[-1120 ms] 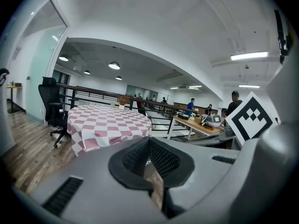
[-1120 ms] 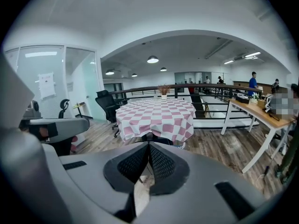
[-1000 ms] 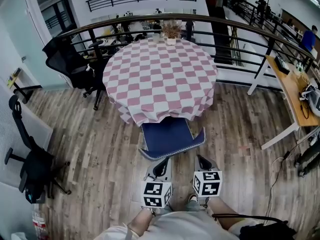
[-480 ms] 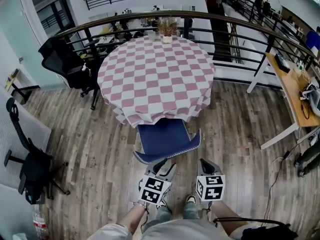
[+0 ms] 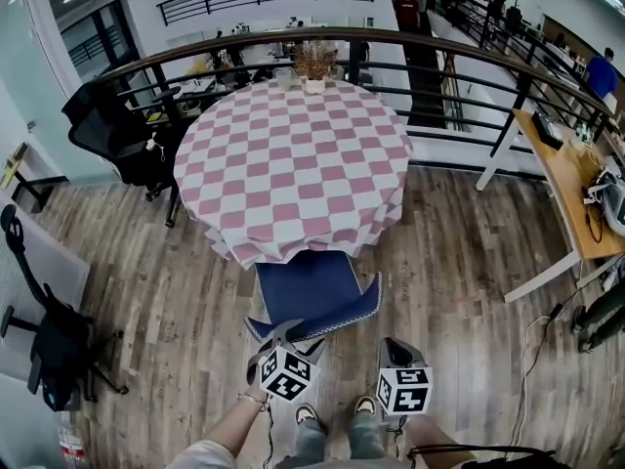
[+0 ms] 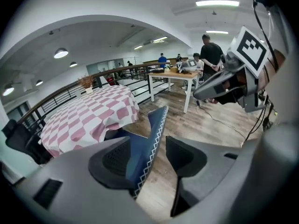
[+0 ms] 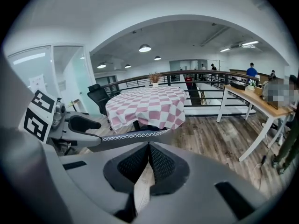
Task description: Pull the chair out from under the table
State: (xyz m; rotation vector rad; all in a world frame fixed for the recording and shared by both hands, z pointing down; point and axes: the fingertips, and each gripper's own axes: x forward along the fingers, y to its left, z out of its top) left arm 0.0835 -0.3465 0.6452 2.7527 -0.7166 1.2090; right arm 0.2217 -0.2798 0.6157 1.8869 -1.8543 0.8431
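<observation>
Chair (image 5: 311,286) blue, white zigzag trim along backrest.

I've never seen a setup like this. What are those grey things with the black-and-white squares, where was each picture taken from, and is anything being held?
There is no robot here. A person holds a two-jawed hand tool in each hand, and the cubes with square markers are part of those tools. The wide picture comes from a camera on the person's head, looking down at a round table under a pink-and-white checked cloth. A potted plant stands at the table's far edge, and a blue chair is partly tucked under the near side. The other two pictures come from cameras riding on each tool, looking along its jaws. The left gripper has its jaws apart, with the chair's white-trimmed back edge between them, not yet clamped. The right gripper has its jaws together and holds nothing.
</observation>
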